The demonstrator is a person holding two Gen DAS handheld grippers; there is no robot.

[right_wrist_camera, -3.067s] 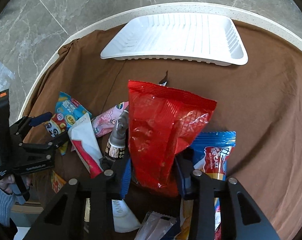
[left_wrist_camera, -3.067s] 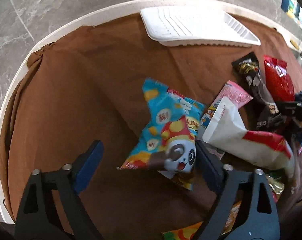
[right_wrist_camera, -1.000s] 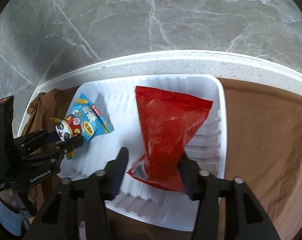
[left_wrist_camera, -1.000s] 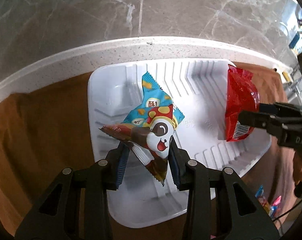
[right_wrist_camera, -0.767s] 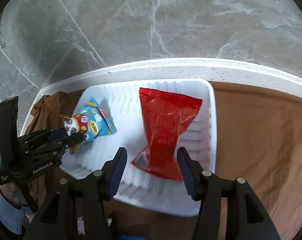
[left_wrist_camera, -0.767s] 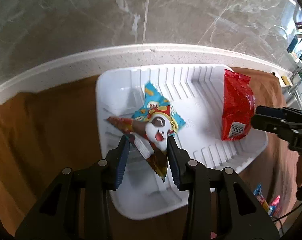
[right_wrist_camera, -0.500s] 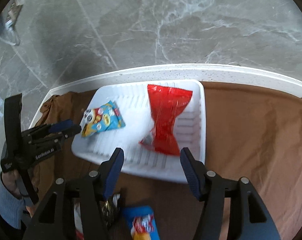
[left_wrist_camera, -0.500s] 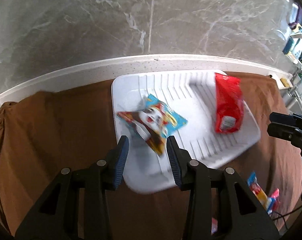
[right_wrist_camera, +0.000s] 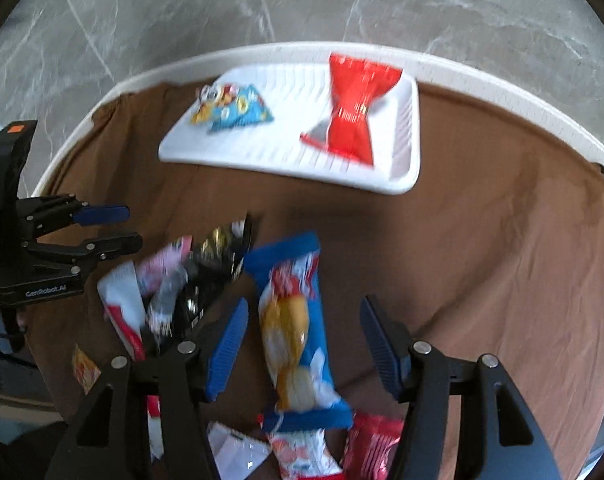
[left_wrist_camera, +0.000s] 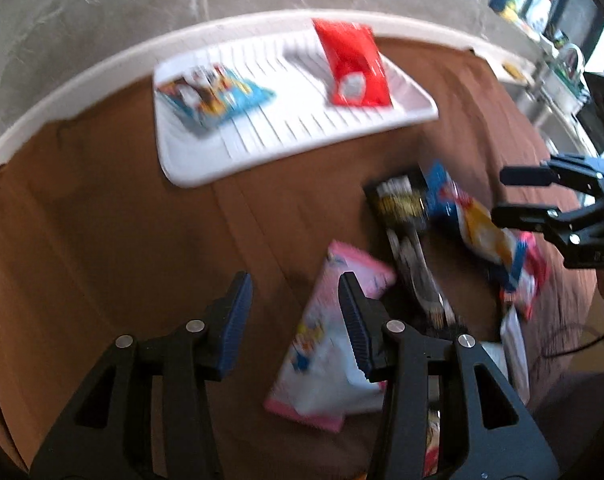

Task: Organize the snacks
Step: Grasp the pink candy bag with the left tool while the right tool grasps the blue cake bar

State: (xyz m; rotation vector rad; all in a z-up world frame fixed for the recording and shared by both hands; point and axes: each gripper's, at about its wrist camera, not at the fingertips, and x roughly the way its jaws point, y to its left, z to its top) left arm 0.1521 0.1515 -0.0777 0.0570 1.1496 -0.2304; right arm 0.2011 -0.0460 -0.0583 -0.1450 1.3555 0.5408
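Observation:
The white ribbed tray (left_wrist_camera: 262, 152) (right_wrist_camera: 402, 168) lies at the far side of the brown cloth. In it lie the blue panda snack bag (left_wrist_camera: 218, 96) (right_wrist_camera: 232, 110) and the red bag (left_wrist_camera: 354, 64) (right_wrist_camera: 354, 112). My left gripper (left_wrist_camera: 294, 284) is open and empty, above the near pile, with a pink packet (left_wrist_camera: 334, 344) just past its right finger. My right gripper (right_wrist_camera: 302, 320) is open and empty over a blue and yellow cake packet (right_wrist_camera: 290, 320).
A black packet (left_wrist_camera: 406, 208) (right_wrist_camera: 210, 264), a white and red pouch (right_wrist_camera: 122, 312) and several small packets (right_wrist_camera: 342, 448) lie in the near pile. The round table's pale rim (right_wrist_camera: 502, 92) runs behind the tray. The other gripper shows at each view's edge (left_wrist_camera: 558, 208) (right_wrist_camera: 82, 232).
Both grippers have let go of their bags in the tray, opened, and pulled back toward the snack pile. The tray now lies far ahead of them.

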